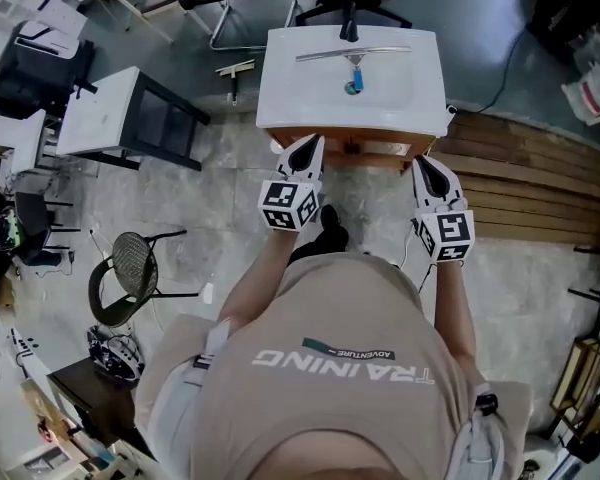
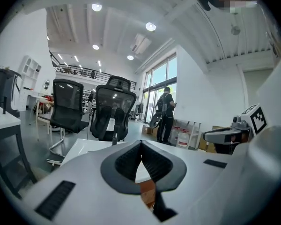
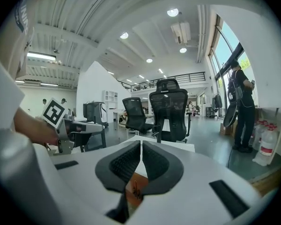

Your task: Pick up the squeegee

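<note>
Left gripper (image 1: 305, 150) is shut all the way, pads together, nothing held, and it's the same deal for the right gripper (image 1: 431, 168), which is closed and empty too. Both are held at the near edge of the white table (image 1: 280, 98), well short of the squeegee (image 1: 352, 56). That's laid flat on the tabletop, blade across, blue handle (image 1: 353, 78) pointed back at 6 o'clock. It's found at roughly 1 o'clock from the left gripper and 11 o'clock from the right.

The reach looks not yet finished. The jaws should probably be opened before arrival and lined up across the handle rather than the thin blade. A similar T-shaped tool (image 1: 235, 70) is lying on the floor at the table's 9 o'clock, and that one shouldn't be mistaken for the target.
</note>
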A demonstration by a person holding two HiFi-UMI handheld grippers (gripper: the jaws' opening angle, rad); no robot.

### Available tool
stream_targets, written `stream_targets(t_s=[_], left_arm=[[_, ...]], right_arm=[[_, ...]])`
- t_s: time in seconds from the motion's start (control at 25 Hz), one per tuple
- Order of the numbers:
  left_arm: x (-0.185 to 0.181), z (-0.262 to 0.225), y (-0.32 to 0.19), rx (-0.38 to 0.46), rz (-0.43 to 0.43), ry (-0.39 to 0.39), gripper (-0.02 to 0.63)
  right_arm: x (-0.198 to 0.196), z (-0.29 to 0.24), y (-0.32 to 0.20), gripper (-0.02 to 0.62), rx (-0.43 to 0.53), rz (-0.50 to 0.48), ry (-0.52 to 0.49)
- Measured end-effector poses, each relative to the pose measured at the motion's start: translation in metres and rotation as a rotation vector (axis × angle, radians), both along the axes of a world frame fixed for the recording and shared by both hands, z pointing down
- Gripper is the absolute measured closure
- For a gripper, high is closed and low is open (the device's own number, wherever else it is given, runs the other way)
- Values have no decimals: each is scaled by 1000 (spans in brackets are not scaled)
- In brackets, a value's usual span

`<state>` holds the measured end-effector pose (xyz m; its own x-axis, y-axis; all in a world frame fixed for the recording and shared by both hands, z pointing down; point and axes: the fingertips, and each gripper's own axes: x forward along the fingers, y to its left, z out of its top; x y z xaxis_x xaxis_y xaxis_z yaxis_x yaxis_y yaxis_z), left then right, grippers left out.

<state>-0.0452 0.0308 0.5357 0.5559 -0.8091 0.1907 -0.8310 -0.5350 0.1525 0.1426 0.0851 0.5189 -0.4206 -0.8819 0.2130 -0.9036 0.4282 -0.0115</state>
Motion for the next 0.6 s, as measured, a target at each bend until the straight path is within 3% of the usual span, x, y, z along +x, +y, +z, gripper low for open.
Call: stream_targets(t_s=[0.32,0.6], left_arm=[[-10,-3,-70,-7,91,-4,594],[-21,6,-119,3,180,-61,594]], right_arm=[[-19,-18,-72,558,19,55,23],[-43,-11,-120,558,0,87,36]])
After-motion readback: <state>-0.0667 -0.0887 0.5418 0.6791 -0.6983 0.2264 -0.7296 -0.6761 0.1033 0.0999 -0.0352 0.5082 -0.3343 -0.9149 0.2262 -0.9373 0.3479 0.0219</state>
